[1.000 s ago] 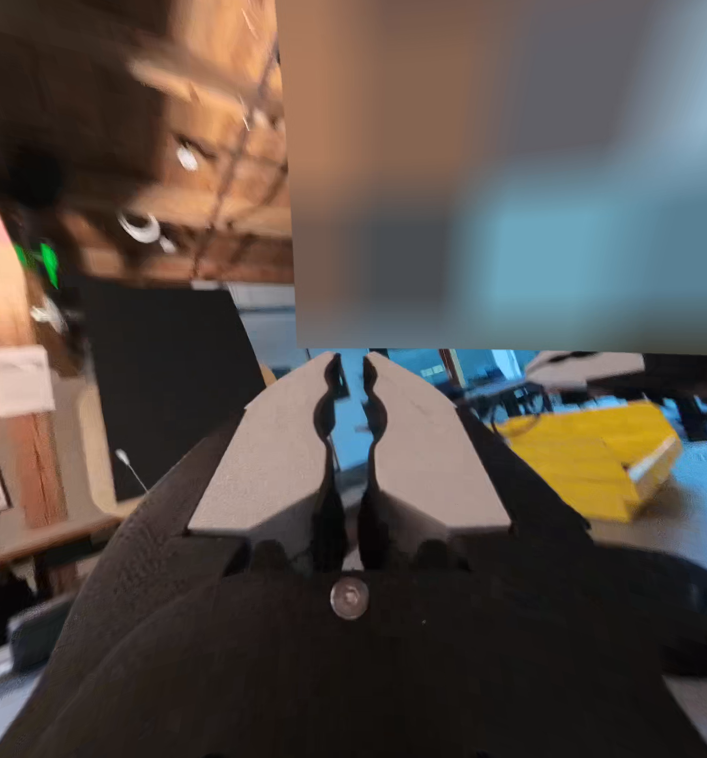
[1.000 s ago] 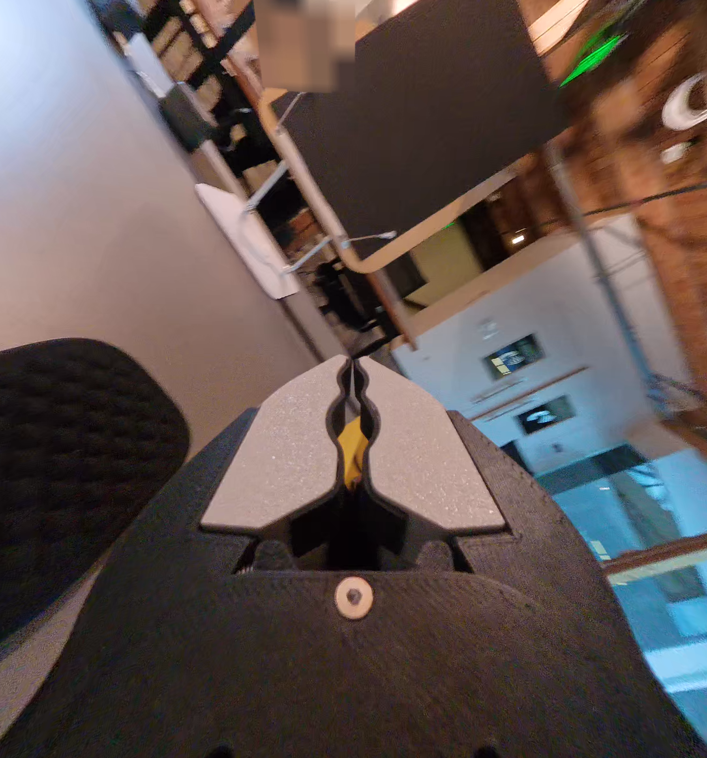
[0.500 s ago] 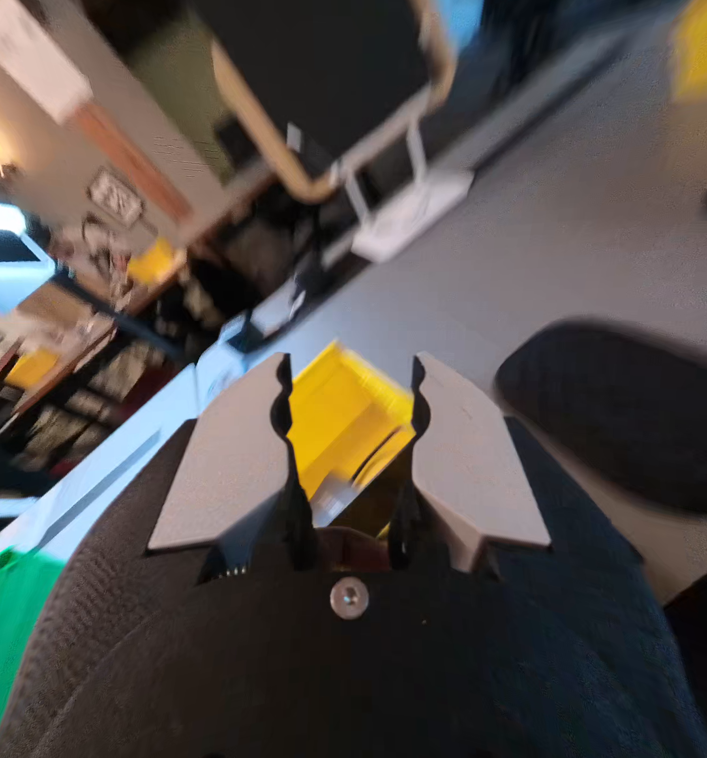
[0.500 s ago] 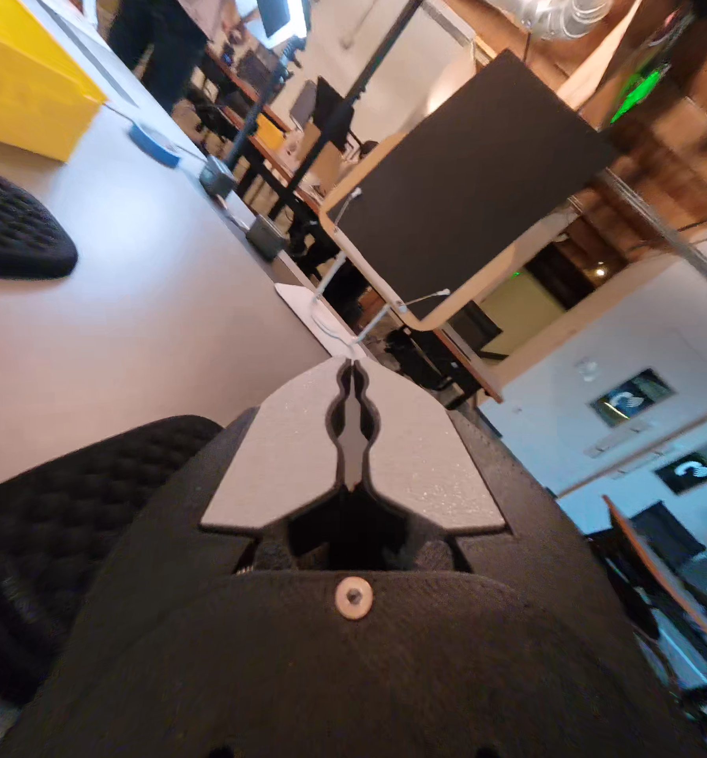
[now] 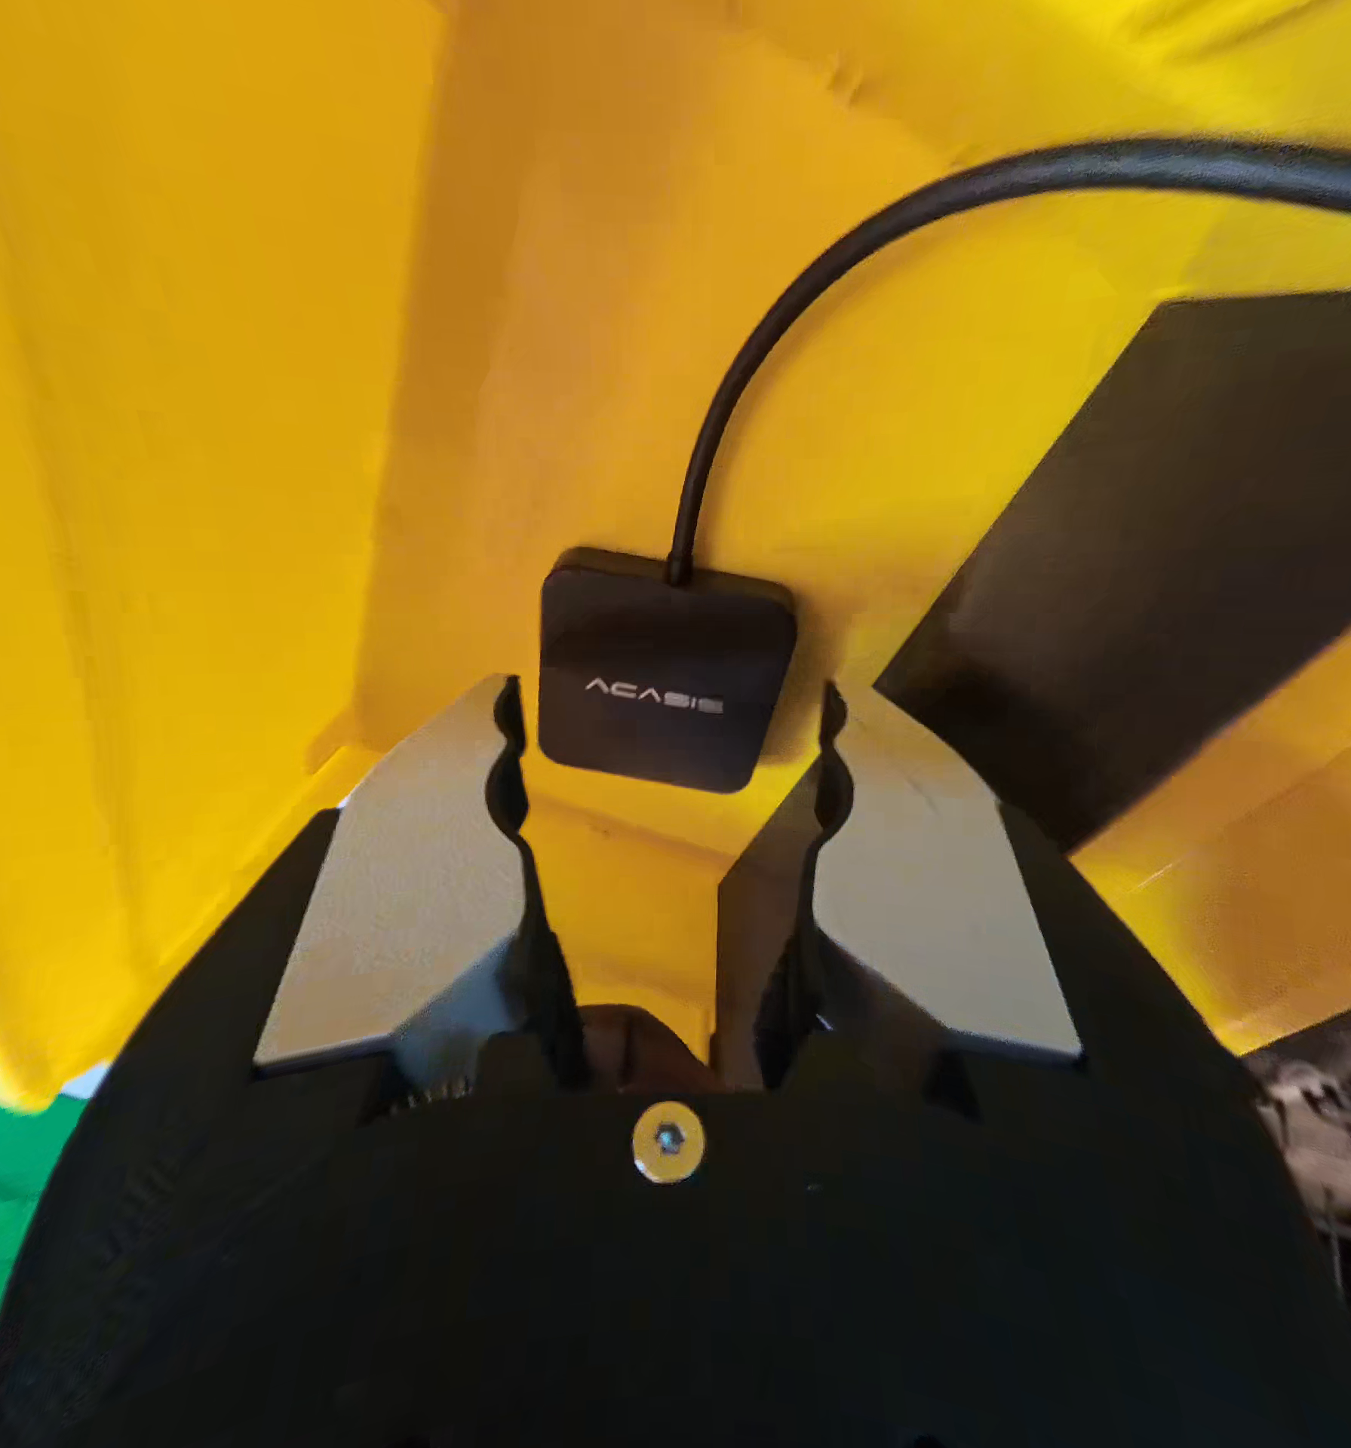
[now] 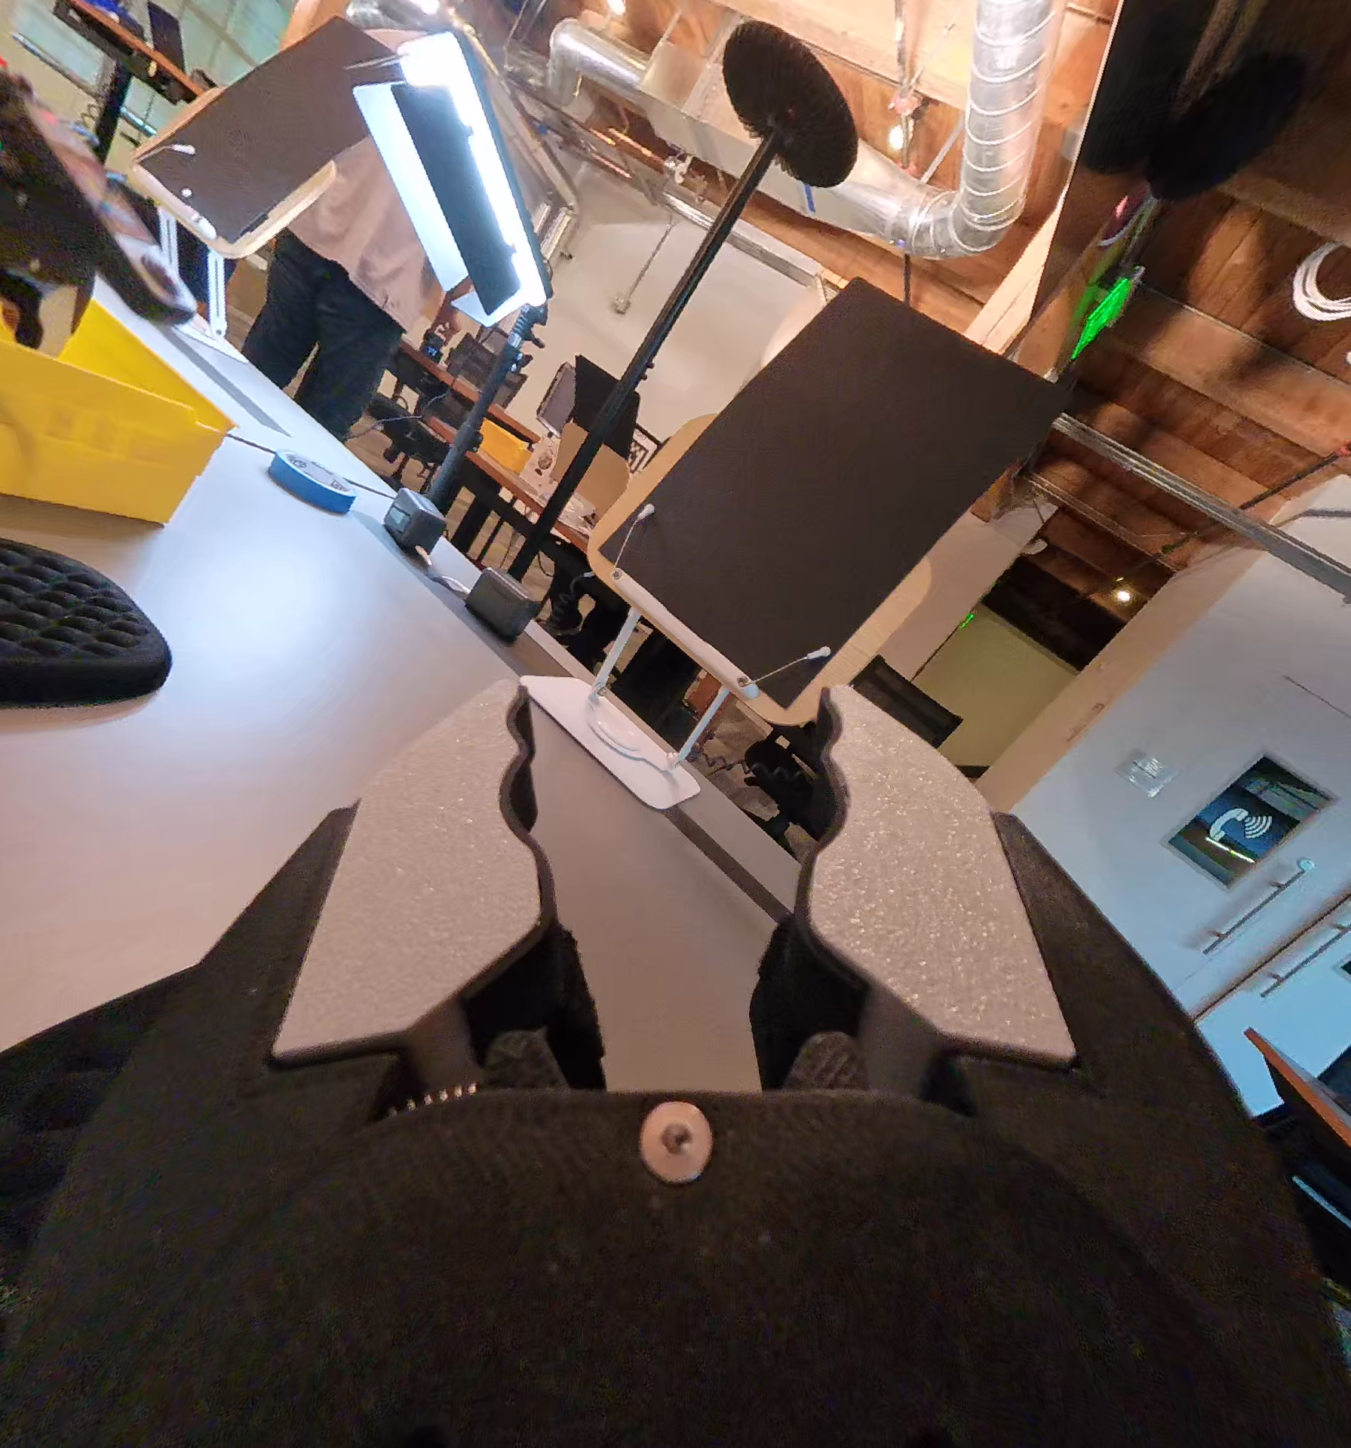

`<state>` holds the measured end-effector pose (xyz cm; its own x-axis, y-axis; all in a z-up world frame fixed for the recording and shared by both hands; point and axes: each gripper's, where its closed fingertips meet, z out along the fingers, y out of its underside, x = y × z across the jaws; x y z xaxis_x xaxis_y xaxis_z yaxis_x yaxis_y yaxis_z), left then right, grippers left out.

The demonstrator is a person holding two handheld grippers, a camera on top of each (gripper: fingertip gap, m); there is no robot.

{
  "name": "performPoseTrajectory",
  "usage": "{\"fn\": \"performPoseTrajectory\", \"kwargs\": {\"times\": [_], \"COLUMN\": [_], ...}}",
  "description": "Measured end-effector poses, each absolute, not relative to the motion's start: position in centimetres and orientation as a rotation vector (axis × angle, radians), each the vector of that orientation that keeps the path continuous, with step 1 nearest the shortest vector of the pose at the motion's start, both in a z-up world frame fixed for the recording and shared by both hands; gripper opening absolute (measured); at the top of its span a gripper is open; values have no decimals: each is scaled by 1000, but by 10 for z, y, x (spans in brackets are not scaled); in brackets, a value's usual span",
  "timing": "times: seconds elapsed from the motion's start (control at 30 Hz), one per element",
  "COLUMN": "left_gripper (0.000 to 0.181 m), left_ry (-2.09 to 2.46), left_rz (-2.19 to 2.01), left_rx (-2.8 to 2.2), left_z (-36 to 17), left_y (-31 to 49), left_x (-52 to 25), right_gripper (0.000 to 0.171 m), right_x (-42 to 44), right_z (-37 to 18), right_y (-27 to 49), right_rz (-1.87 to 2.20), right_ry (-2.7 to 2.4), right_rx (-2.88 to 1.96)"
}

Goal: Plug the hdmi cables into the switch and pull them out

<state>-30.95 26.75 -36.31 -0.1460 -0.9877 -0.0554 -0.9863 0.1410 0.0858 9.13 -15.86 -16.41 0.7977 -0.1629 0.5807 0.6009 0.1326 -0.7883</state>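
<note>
In the left wrist view a small black square switch (image 5: 664, 674) lies on the floor of a yellow bin (image 5: 209, 376). A black cable (image 5: 836, 266) leaves its far edge and curves off to the right. My left gripper (image 5: 668, 693) is open and empty, with its fingertips on either side of the switch's near end. In the right wrist view my right gripper (image 6: 672, 709) is open and empty, held over the grey table (image 6: 209, 768) and pointing away from the bin. No loose HDMI plug shows in either view.
A black slab (image 5: 1173, 533) leans inside the bin to the right of the switch. On the table are the yellow bin (image 6: 68, 447), a black mesh pad (image 6: 37, 619), blue tape (image 6: 311, 482), two pole bases (image 6: 499, 603) and a black panel on a white stand (image 6: 805, 548). A person (image 6: 343, 258) stands beyond. There is about 60 centimetres between the tips of the two grippers.
My left gripper has swung down into the yellow bin and opened wider around the switch. My right gripper has opened from shut and tilted more level over the table.
</note>
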Motion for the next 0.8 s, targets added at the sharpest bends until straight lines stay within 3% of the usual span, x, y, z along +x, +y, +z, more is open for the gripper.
{"fn": "performPoseTrajectory", "kwargs": {"times": [0.07,0.2,0.43,0.5,0.53,0.8], "left_gripper": [82,84,88,81,69,68], "left_ry": [-2325,-2241,-2173,-2240,-2287,-2566], "left_rz": [-120,67,-110,-88,-67,-166], "left_rx": [2036,2088,2115,2065,2048,2212], "left_z": [-368,-372,-386,-385,-384,-359], "left_y": [264,256,272,269,267,287], "left_x": [-307,-299,-312,-309,-306,-292], "right_gripper": [69,68,65,64,64,62], "right_x": [94,94,96,98,98,110], "right_z": [-163,-162,-158,-159,-160,-166], "right_y": [-160,-162,-167,-167,-167,-168], "right_rz": [-572,-540,-588,-606,-608,-658], "right_ry": [-383,-378,-374,-375,-373,-355], "right_rx": [-1313,-1292,-1272,-1277,-1280,-1329]}}
